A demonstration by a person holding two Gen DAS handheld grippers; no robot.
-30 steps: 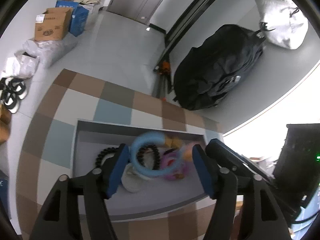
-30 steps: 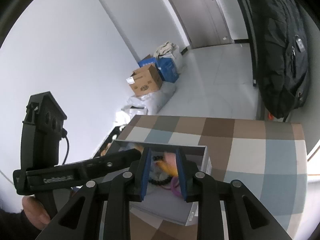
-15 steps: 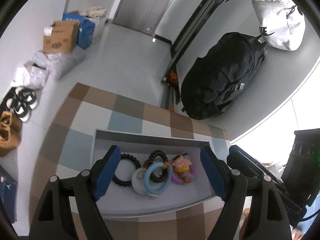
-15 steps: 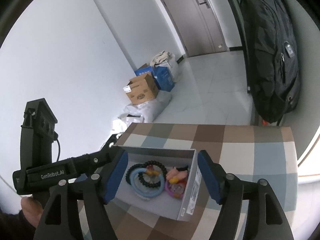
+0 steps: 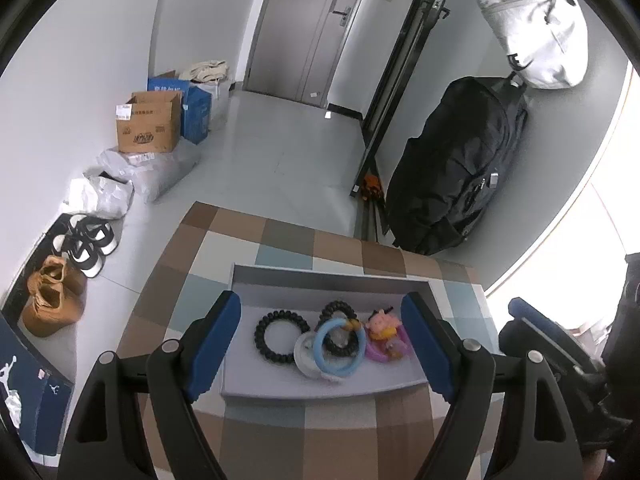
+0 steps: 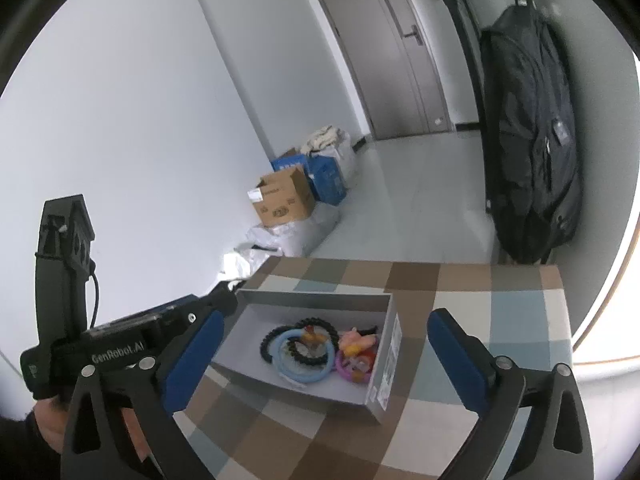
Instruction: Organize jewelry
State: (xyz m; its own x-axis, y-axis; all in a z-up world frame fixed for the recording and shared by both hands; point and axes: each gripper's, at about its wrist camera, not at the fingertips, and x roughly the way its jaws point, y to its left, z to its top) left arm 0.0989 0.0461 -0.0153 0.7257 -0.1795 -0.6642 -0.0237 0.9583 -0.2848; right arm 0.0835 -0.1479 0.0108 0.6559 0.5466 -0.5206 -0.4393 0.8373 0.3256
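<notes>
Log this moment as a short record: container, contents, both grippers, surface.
container: grey open box on the checked tablecloth
contents: light blue ring, two black bead bracelets, white ring, pink charm items
left gripper: open, empty, above the box
right gripper: jaws opening, nothing gripped
surface outside box: no jewelry visible

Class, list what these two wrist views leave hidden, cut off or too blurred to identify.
- White ring, left wrist view: partly under the light blue ring.
- Pink and yellow trinkets, right wrist view: too blurred to identify.
- Label on the grey box: print too small.
</notes>
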